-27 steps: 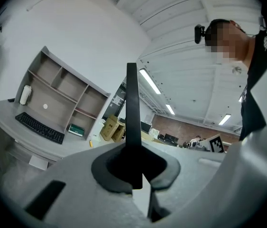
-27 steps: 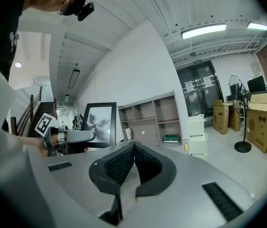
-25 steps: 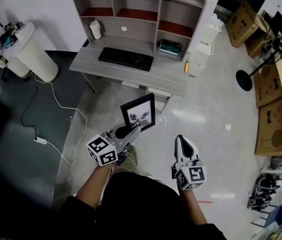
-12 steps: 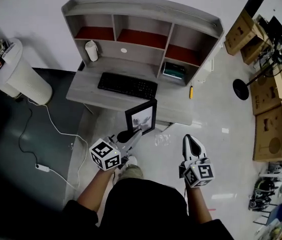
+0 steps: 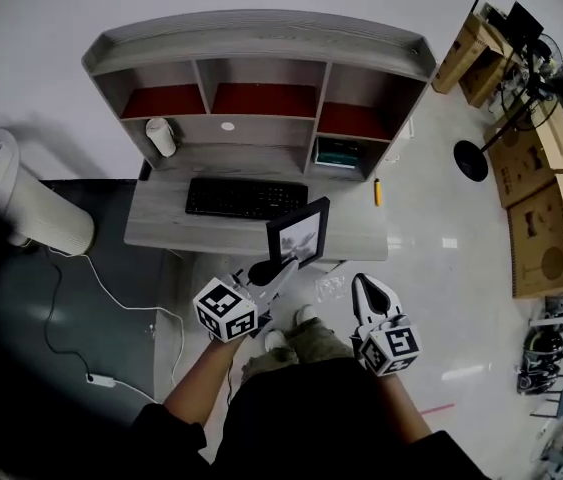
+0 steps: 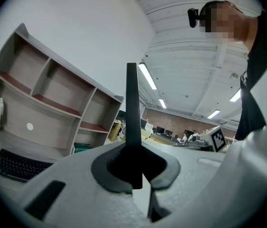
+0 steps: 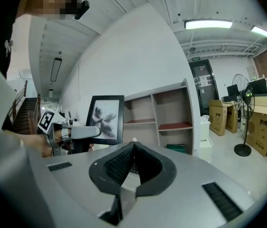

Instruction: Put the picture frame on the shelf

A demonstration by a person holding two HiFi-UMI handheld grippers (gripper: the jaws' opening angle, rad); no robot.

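Observation:
The black picture frame with a grey flower print stands upright in my left gripper, which is shut on its lower edge. It hangs over the front edge of the grey desk. In the left gripper view the frame shows edge-on between the closed jaws. The shelf rises at the back of the desk, with three red-floored compartments, and is also seen as the shelf ahead. My right gripper is shut and empty, low at the right. Its view shows the frame beside the shelf.
A black keyboard lies on the desk, with a white cup at the back left. A green box sits under the right compartment and a yellow pen near the desk's right end. A white bin stands left, cardboard boxes right.
The person has walked closer to the desk. The left gripper has carried the frame forward, from over the floor to over the desk's front edge. The right gripper stays shut alongside.

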